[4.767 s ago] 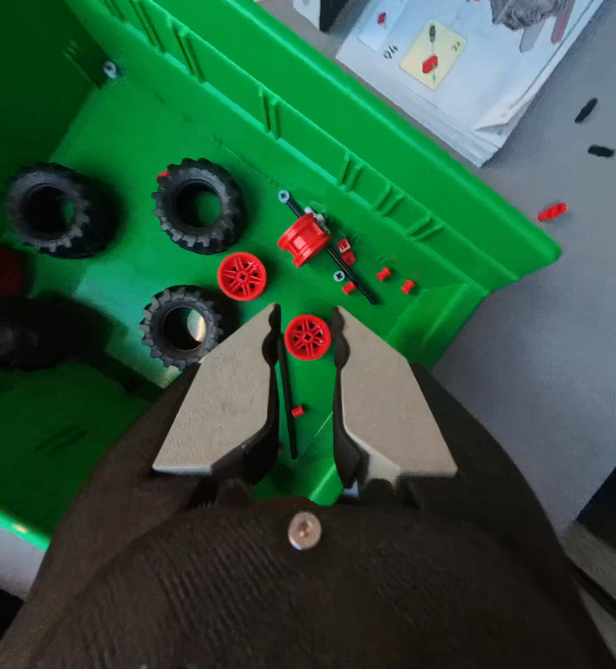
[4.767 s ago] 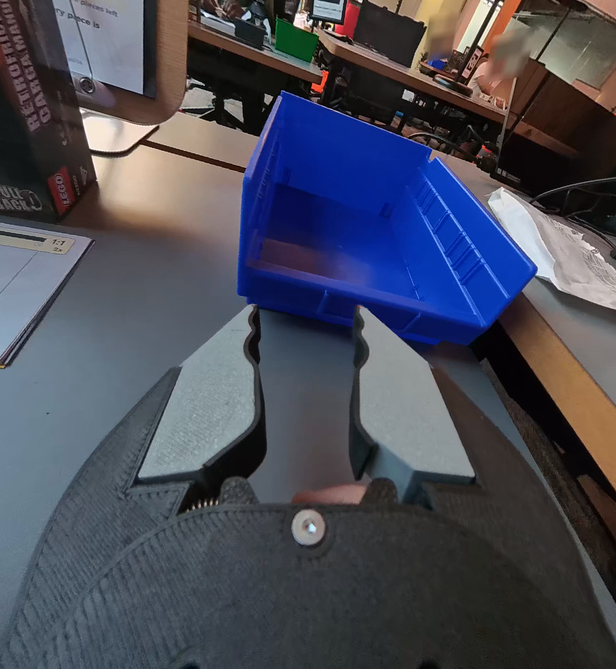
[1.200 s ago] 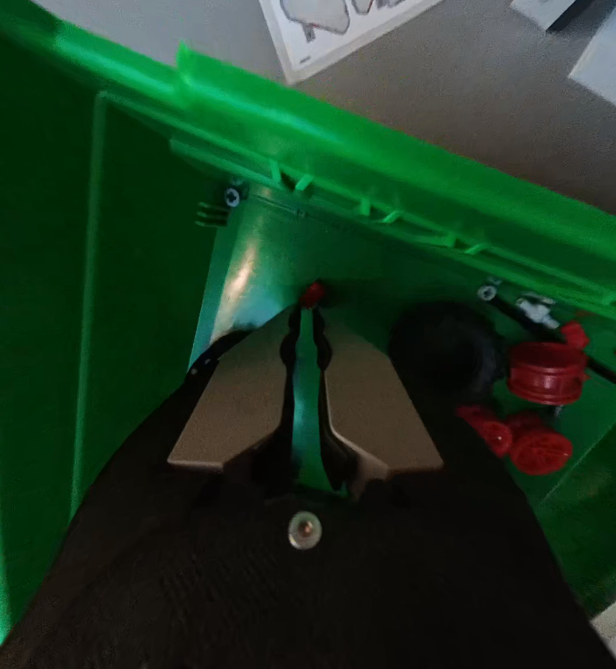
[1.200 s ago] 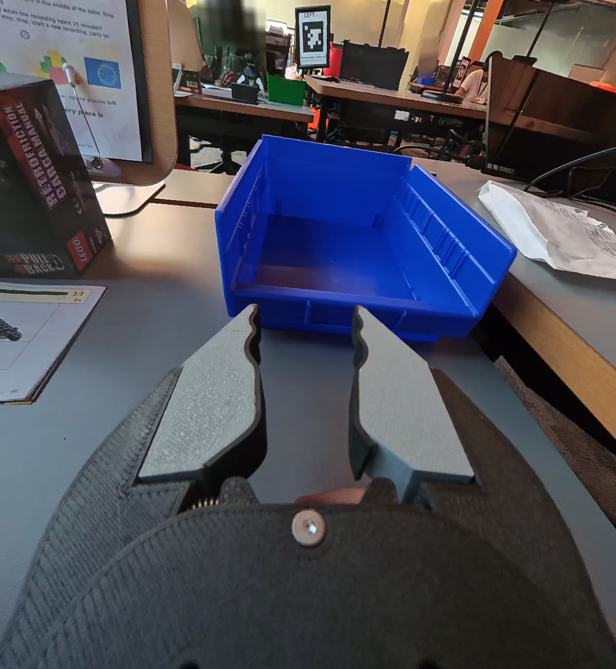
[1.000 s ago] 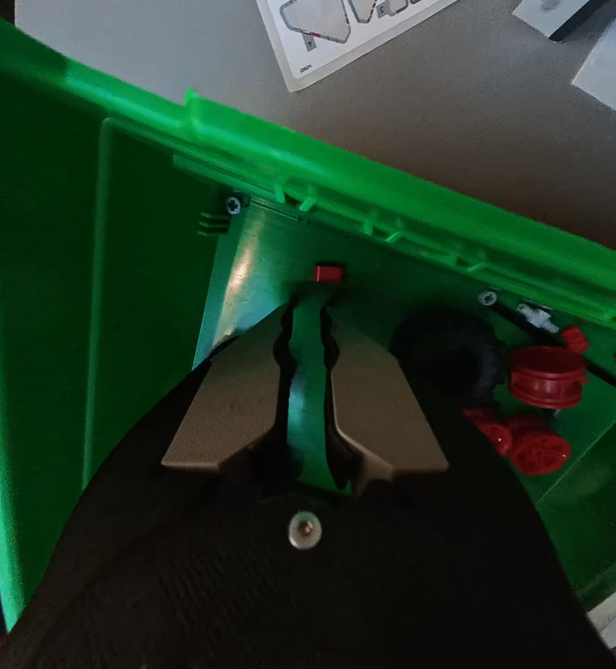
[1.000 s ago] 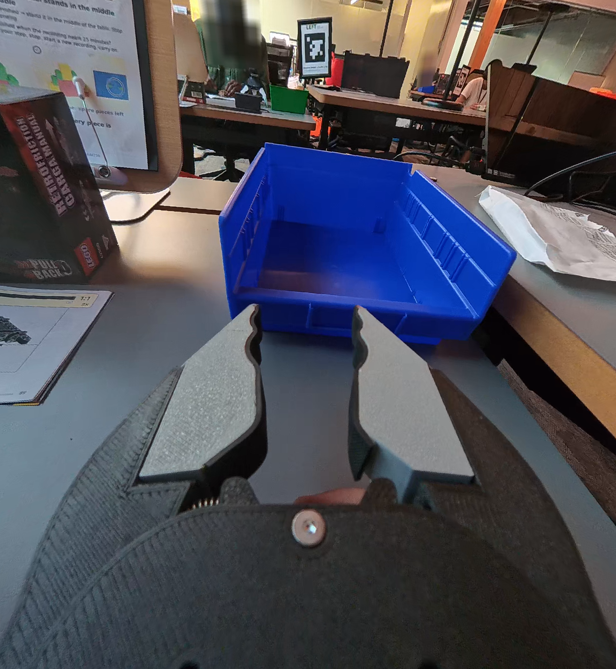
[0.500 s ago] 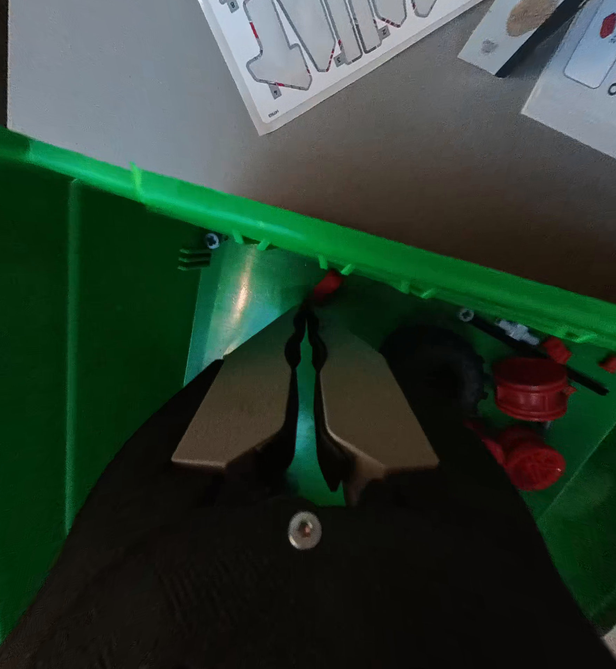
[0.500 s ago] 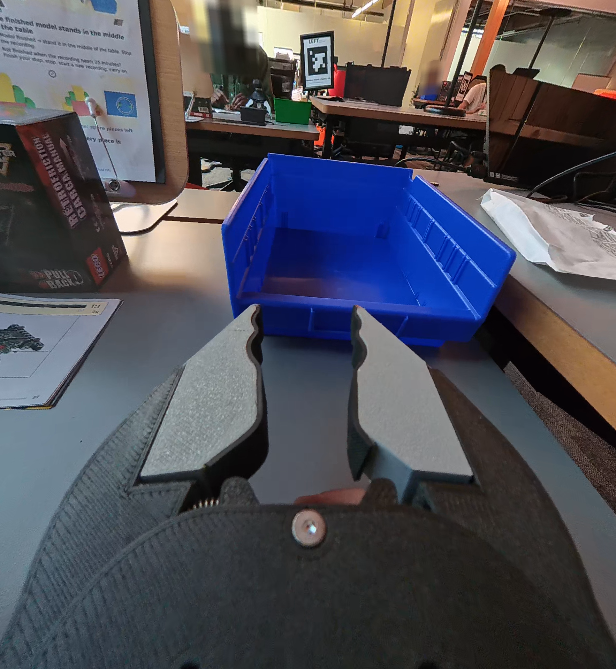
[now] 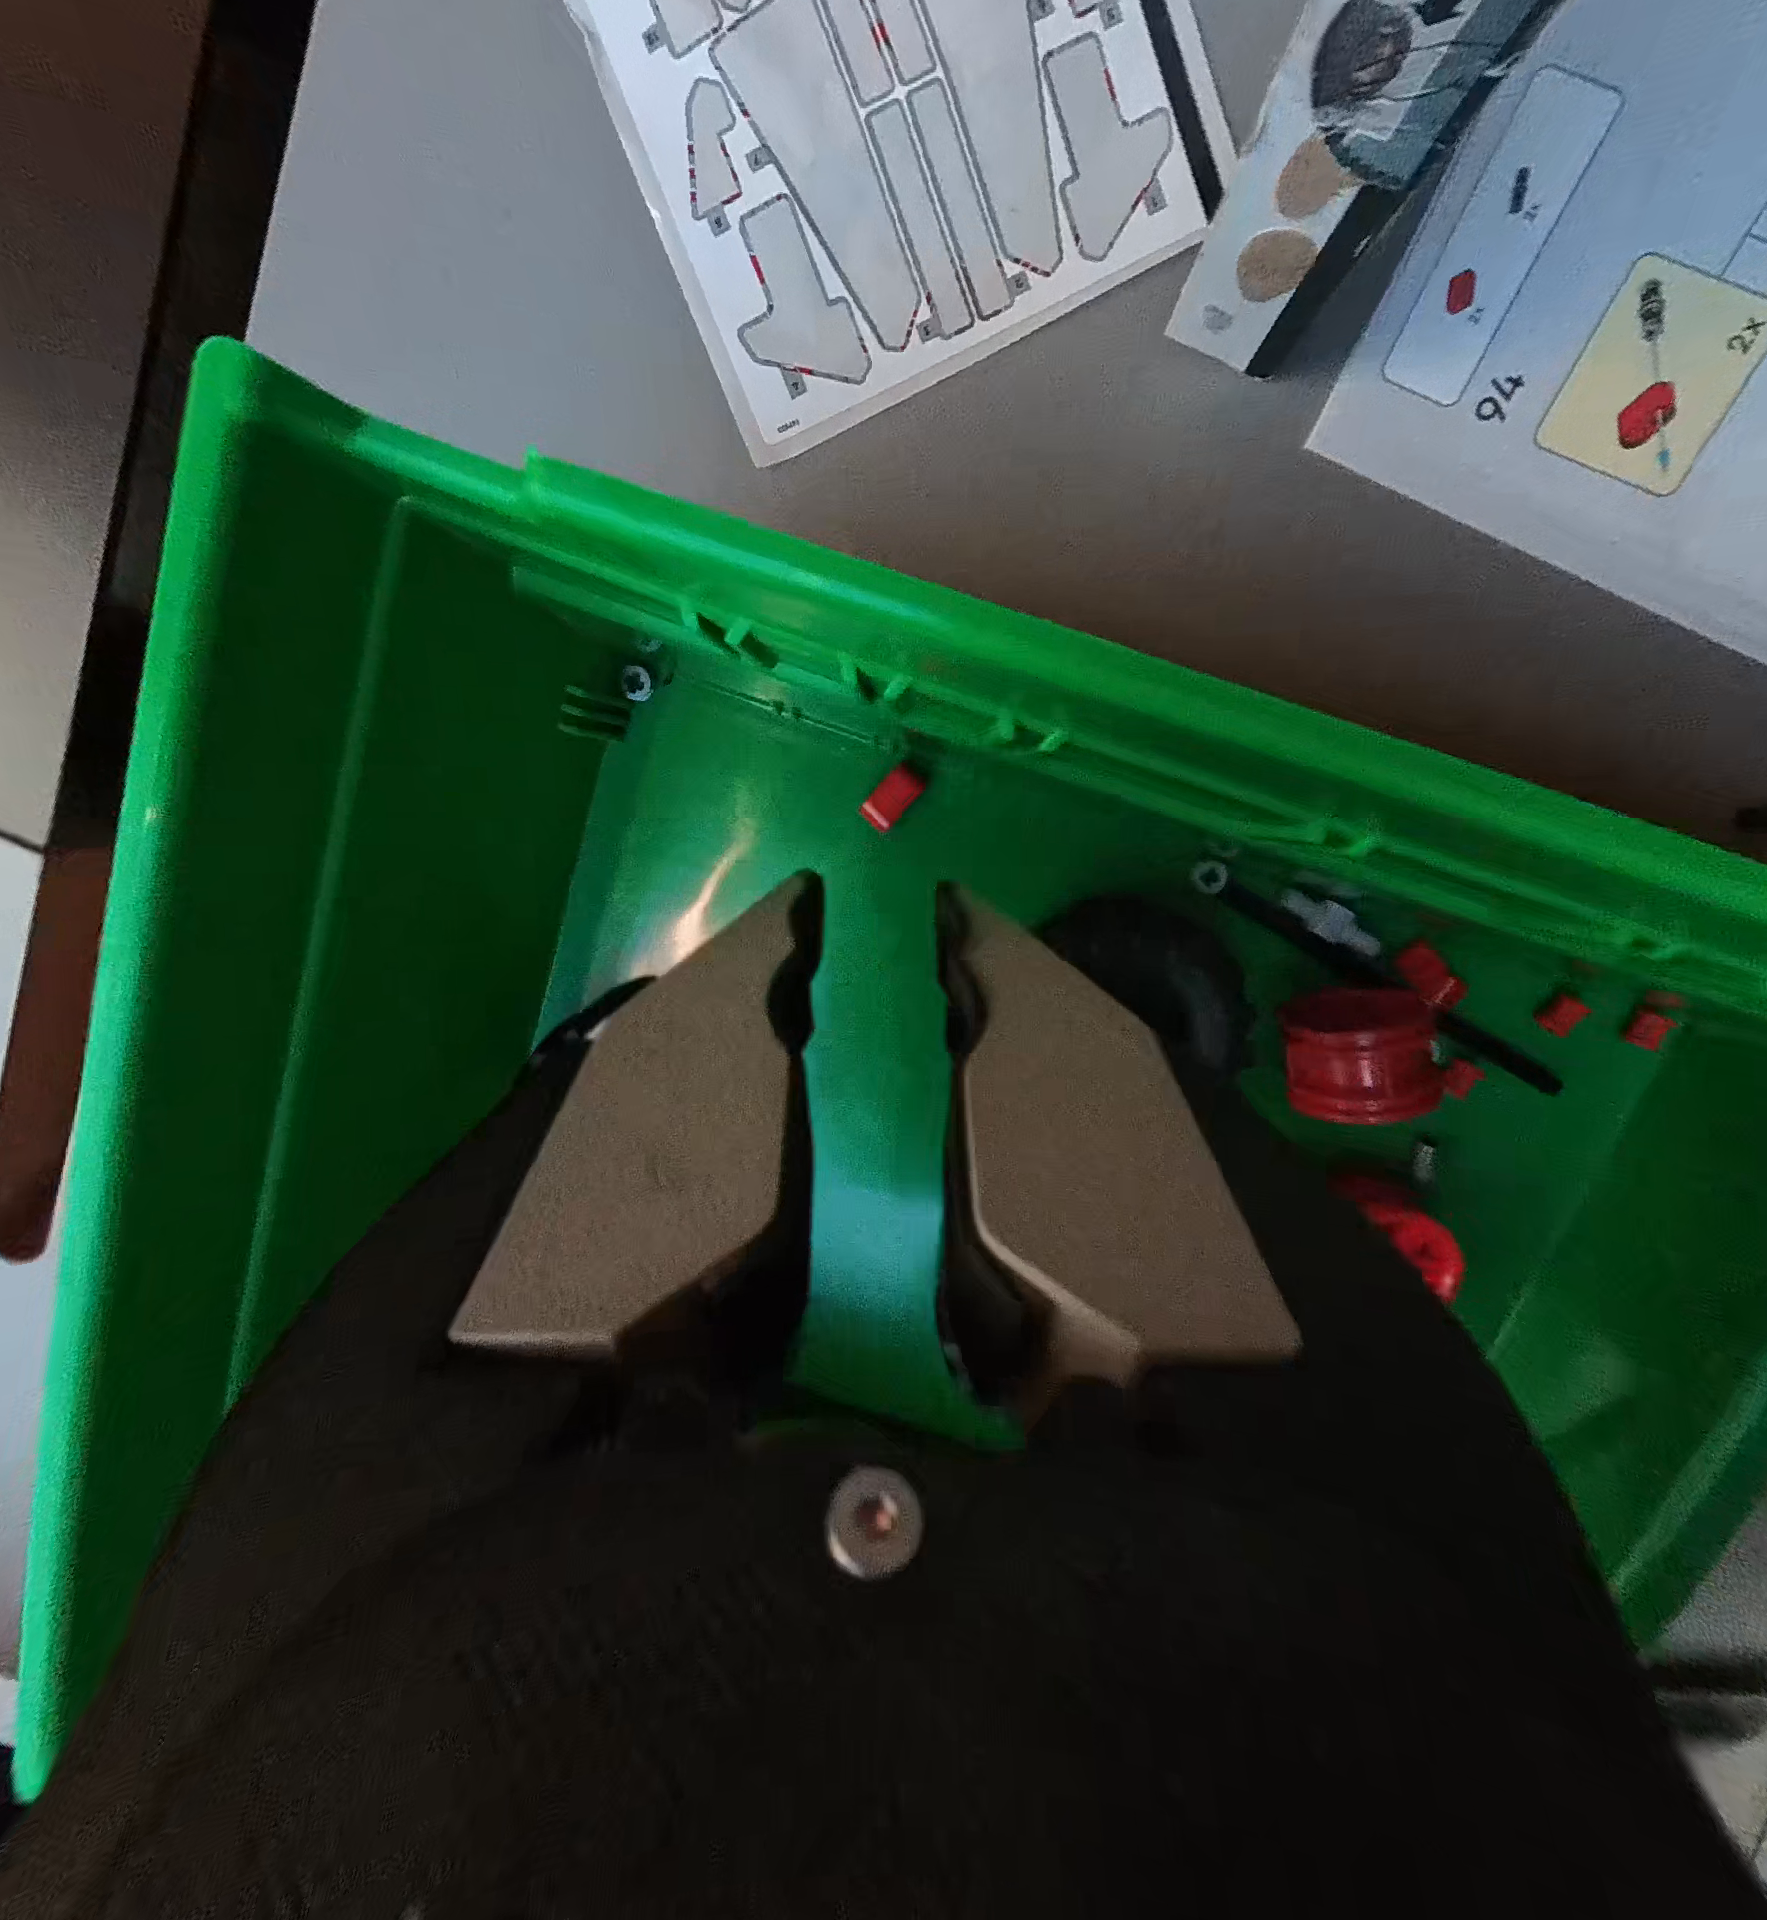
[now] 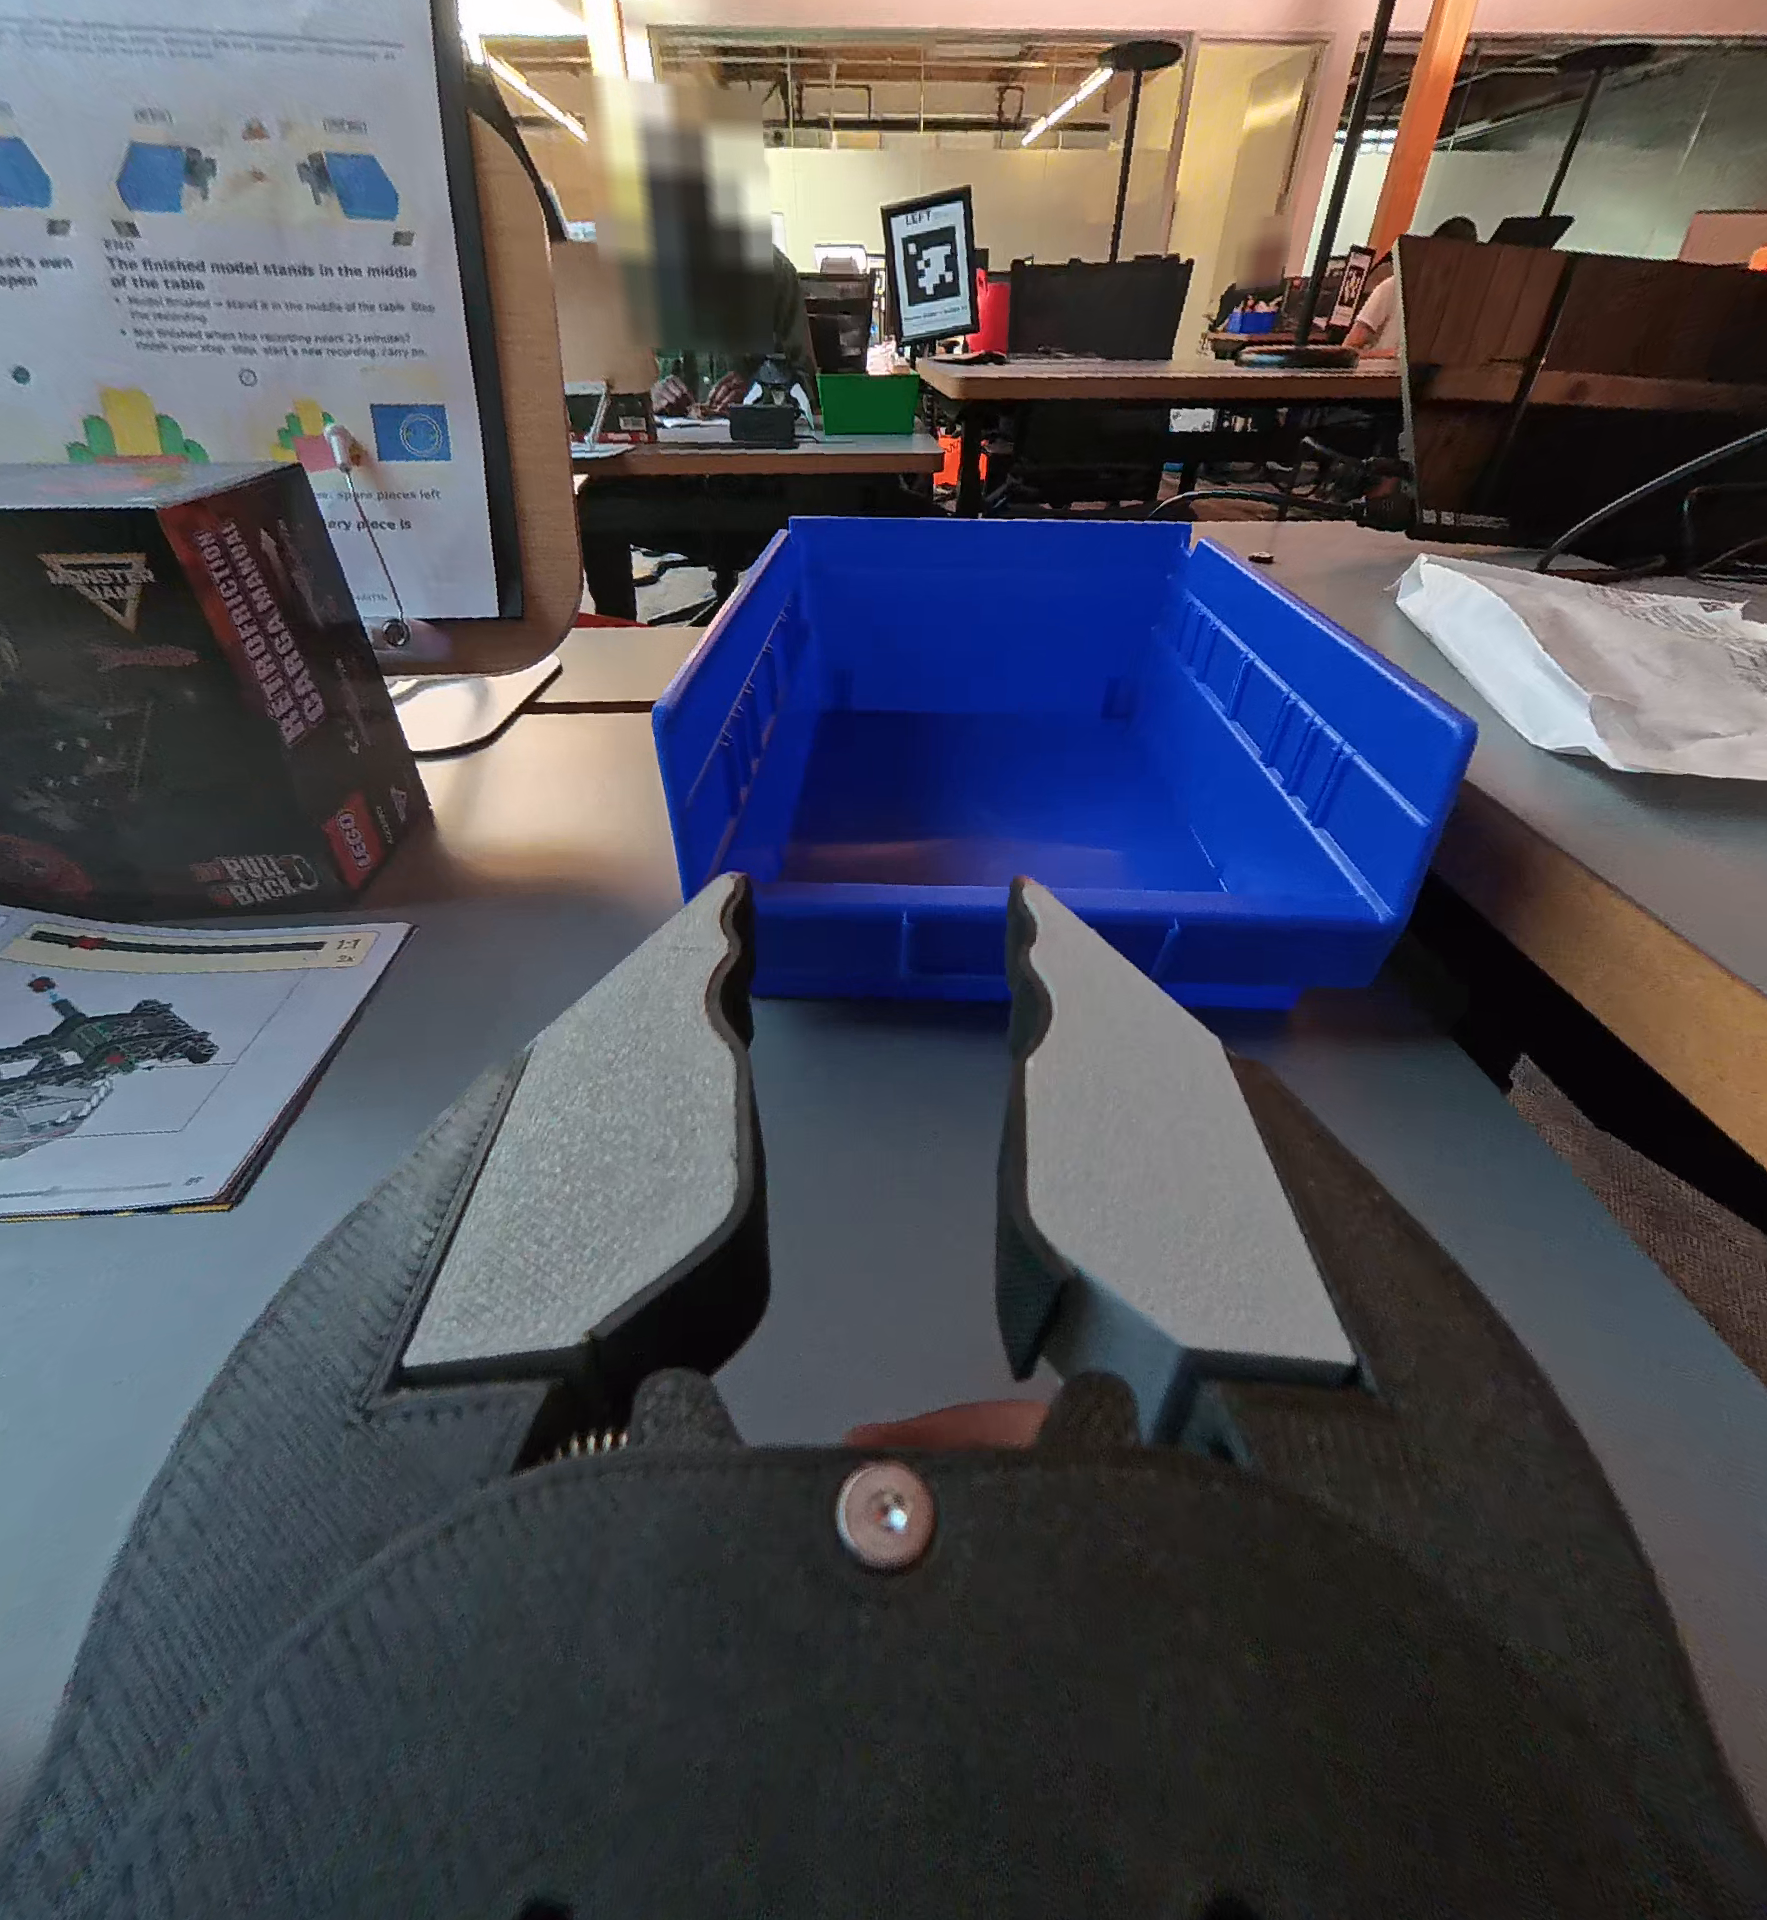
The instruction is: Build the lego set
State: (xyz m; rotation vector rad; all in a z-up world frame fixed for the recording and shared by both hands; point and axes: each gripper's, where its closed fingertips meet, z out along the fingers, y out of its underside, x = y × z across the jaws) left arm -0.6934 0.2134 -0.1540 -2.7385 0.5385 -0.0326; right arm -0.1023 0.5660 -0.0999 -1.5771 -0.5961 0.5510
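Over the green bin (image 9: 266, 935) the left hand-held gripper (image 9: 871, 904) hangs with a narrow empty gap. Just past its tips at 12 o'clock, one small red brick (image 9: 891, 800) lies by the far wall. At 3 o'clock sit one red wheel hub (image 9: 1362, 1055), a black tyre (image 9: 1170, 987) partly hidden by the right finger, and a black axle (image 9: 1378, 977). The right hand-held gripper (image 10: 879, 914) gapes wide and empty above the grey worktop (image 10: 546, 831), with one empty blue bin (image 10: 1066, 935) at 12 o'clock.

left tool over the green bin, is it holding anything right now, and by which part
Nothing is held. The left tool is open over the green bin; the small red piece lies beyond its tips by the wall, untouched.
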